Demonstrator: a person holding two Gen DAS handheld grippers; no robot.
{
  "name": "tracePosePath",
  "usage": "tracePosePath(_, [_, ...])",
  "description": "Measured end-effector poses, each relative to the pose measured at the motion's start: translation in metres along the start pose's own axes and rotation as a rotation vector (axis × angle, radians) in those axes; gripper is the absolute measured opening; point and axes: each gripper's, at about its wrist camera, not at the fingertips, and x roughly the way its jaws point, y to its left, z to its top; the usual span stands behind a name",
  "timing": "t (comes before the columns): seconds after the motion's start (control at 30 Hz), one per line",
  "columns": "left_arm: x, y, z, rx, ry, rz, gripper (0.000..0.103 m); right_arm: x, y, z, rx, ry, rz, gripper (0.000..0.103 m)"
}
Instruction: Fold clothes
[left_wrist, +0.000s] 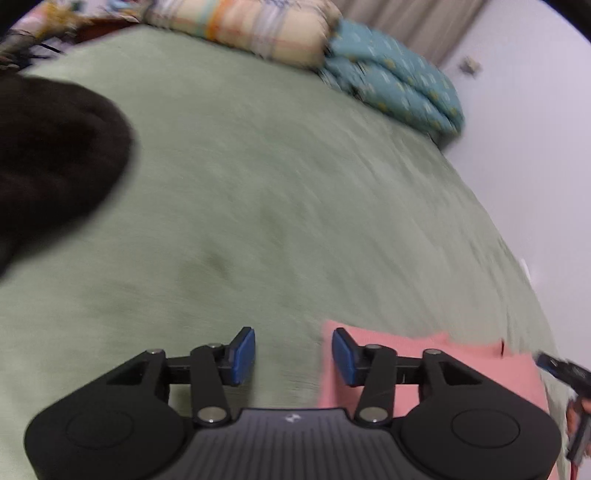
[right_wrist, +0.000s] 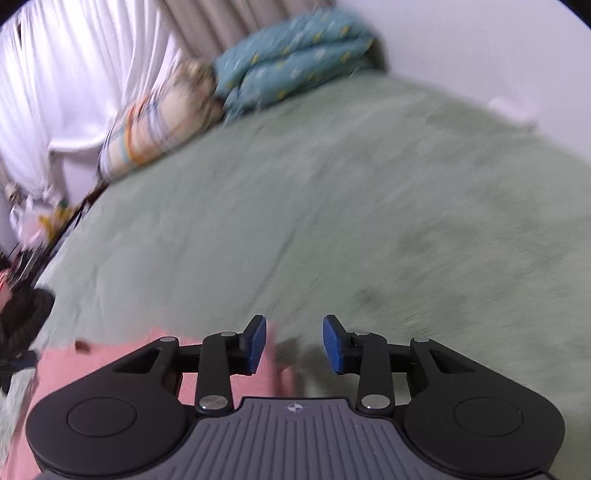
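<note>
The flat pink knit garment (left_wrist: 424, 369) lies on the green fleece bedspread (left_wrist: 277, 184), beneath both grippers. Left gripper (left_wrist: 293, 356) and right gripper (right_wrist: 294, 343) jaws stand spread, empty. Fabric appears soft, light, limp; pinch at corners or hem.

Wide bed (left_wrist: 280, 192) under fuzzy sage-green blanket fills both views, blurred. At its far end: plaid cream pillow (left_wrist: 251, 26), folded teal patterned quilt (left_wrist: 399, 81). Plain pale wall (left_wrist: 535, 147) alongside. White gathered curtain (right_wrist: 74, 74), beige drape (right_wrist: 236, 18) behind.
</note>
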Motion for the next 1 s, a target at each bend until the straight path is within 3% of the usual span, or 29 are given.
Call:
tracePosePath(0.1, [-0.052, -0.014, -0.018, 0.01, -0.057, -0.11, 0.042, -0.051, 0.023, -0.009, -0.076, -0.063, 0.032, 0.034])
tracePosePath(0.13, [-0.05, -0.014, -0.019, 0.016, -0.058, -0.118, 0.042, -0.065, 0.036, -0.019, -0.089, -0.061, 0.055, 0.035])
tracePosePath(0.2, [-0.064, -0.051, -0.048, 0.091, -0.041, -0.18, 0.043, -0.088, 0.063, -0.04, -0.125, -0.052, 0.087, 0.045])
tracePosePath(0.3, [-0.059, -0.106, -0.1, 0.187, 0.036, -0.239, 0.043, -0.097, 0.102, -0.081, -0.215, -0.007, 0.049, 0.047])
tracePosePath(0.33, [-0.048, -0.122, -0.123, 0.229, 0.074, -0.224, 0.043, -0.095, 0.104, -0.093, -0.226, 0.006, 0.013, 0.047])
tracePosePath(0.43, [-0.037, -0.123, -0.156, 0.221, 0.093, -0.099, 0.043, -0.089, 0.111, -0.129, -0.257, 0.047, -0.096, 0.05])
tracePosePath(0.47, [-0.038, -0.112, -0.169, 0.214, 0.088, -0.034, 0.042, -0.087, 0.113, -0.14, -0.267, 0.06, -0.132, 0.053])
tracePosePath(0.5, [-0.044, -0.095, -0.181, 0.201, 0.063, -0.002, 0.043, -0.091, 0.107, -0.151, -0.234, 0.055, -0.155, 0.064])
tracePosePath(0.57, [-0.061, -0.077, -0.194, 0.179, 0.03, 0.007, 0.042, -0.104, 0.087, -0.165, -0.119, 0.04, -0.174, 0.072])
tracePosePath(0.7, [-0.087, -0.087, -0.214, 0.29, 0.003, 0.102, 0.04, -0.126, 0.087, -0.174, -0.16, 0.027, -0.196, 0.066])
tracePosePath(0.77, [-0.1, -0.092, -0.217, 0.247, -0.049, 0.116, 0.043, -0.14, 0.094, -0.165, -0.105, 0.011, -0.212, 0.063])
tracePosePath(0.8, [-0.112, -0.097, -0.221, 0.226, -0.115, 0.105, 0.047, -0.149, 0.101, -0.162, -0.073, -0.026, -0.208, 0.064])
tracePosePath(0.83, [-0.115, -0.106, -0.224, 0.252, -0.145, 0.091, 0.055, -0.153, 0.108, -0.163, -0.064, -0.055, -0.198, 0.065])
tracePosePath(0.87, [-0.117, -0.115, -0.227, 0.277, -0.173, 0.078, 0.057, -0.155, 0.119, -0.165, -0.071, -0.074, -0.187, 0.066])
tracePosePath(0.93, [-0.109, -0.122, -0.232, 0.307, -0.15, 0.066, 0.057, -0.148, 0.139, -0.17, -0.119, -0.063, -0.179, 0.066])
tracePosePath(1.0, [-0.088, -0.12, -0.244, 0.272, -0.03, 0.063, 0.057, -0.128, 0.148, -0.185, -0.142, 0.005, -0.205, 0.066])
